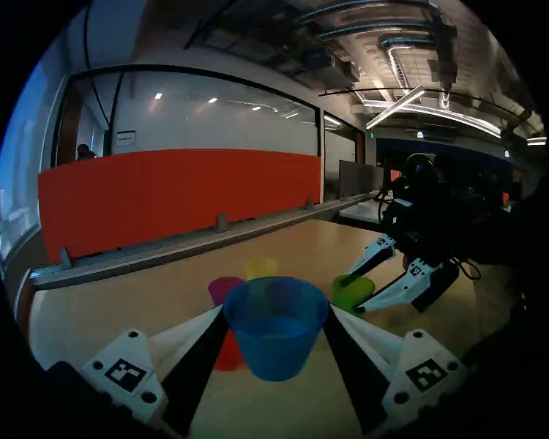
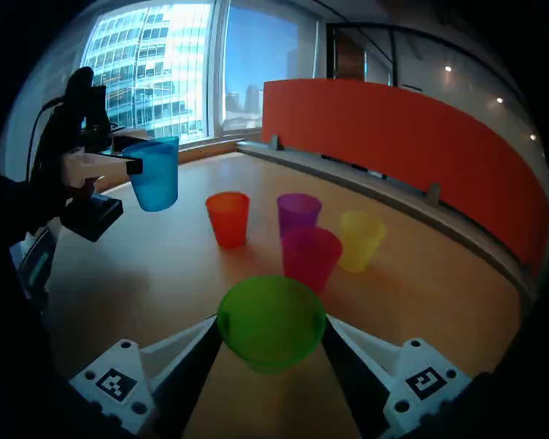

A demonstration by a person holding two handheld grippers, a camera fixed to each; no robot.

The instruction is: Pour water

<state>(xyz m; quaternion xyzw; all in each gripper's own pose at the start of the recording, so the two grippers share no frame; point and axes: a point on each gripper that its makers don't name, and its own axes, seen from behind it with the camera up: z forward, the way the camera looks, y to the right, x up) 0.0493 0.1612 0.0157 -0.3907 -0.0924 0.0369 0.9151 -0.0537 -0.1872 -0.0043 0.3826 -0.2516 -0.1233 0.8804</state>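
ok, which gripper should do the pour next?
Left. The left gripper holds the blue cup, which seems to contain water, raised off the table; the right gripper holds the green cup, apparently empty.

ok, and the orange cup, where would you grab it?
Grip the orange cup across its upper wall, under the rim, coming level from its bare left side in the right gripper view. It stands upright, widening upward, so a high pinch should hold; the purple cup stands near its right.

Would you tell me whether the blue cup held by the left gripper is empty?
Not empty: a liquid line shows through the wall of the upright blue cup, about halfway up.
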